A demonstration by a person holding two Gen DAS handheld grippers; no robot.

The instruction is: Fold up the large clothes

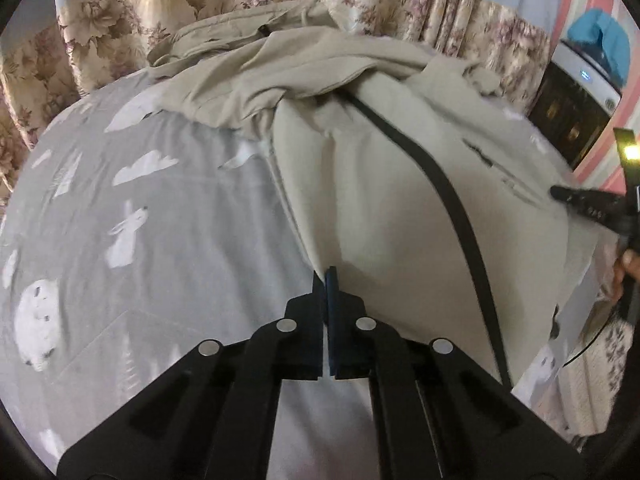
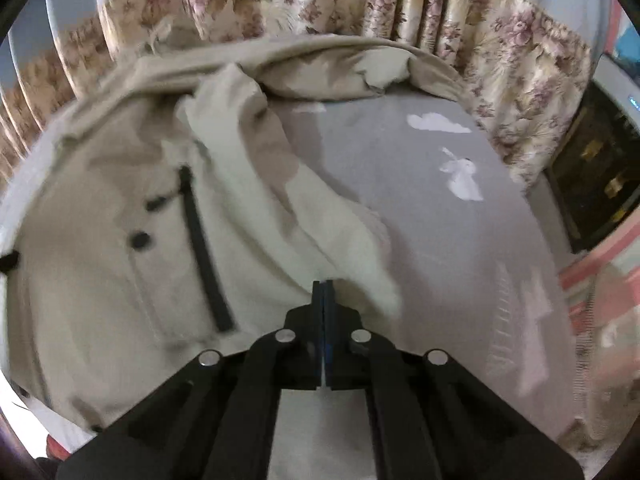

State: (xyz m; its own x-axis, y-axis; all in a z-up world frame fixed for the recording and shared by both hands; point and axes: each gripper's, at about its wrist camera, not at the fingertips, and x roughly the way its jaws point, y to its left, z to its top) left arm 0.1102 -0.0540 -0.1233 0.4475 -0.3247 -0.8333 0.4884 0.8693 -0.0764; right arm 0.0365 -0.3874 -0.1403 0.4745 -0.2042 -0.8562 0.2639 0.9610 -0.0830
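Note:
A large beige jacket (image 1: 380, 180) with a long black zipper (image 1: 452, 216) lies spread on a grey bed sheet (image 1: 160, 220). My left gripper (image 1: 326, 276) is shut, pinching the jacket's near left edge, and a crease rises from its tips. My right gripper (image 1: 560, 194) shows at the far right of the left wrist view, over the jacket's other side. In the right wrist view the jacket (image 2: 100, 260) fills the left, with a black pocket zipper (image 2: 200, 248) and a snap. There my right gripper (image 2: 323, 283) is shut on a fold of the jacket's fabric.
The sheet (image 2: 420, 220) is printed with white rabbits and clouds. Floral curtains (image 1: 120, 12) (image 2: 500, 60) hang behind the bed. A dark cabinet-like unit (image 1: 568, 108) (image 2: 600, 168) stands at the right. A person's hand (image 1: 624, 268) holds the right gripper.

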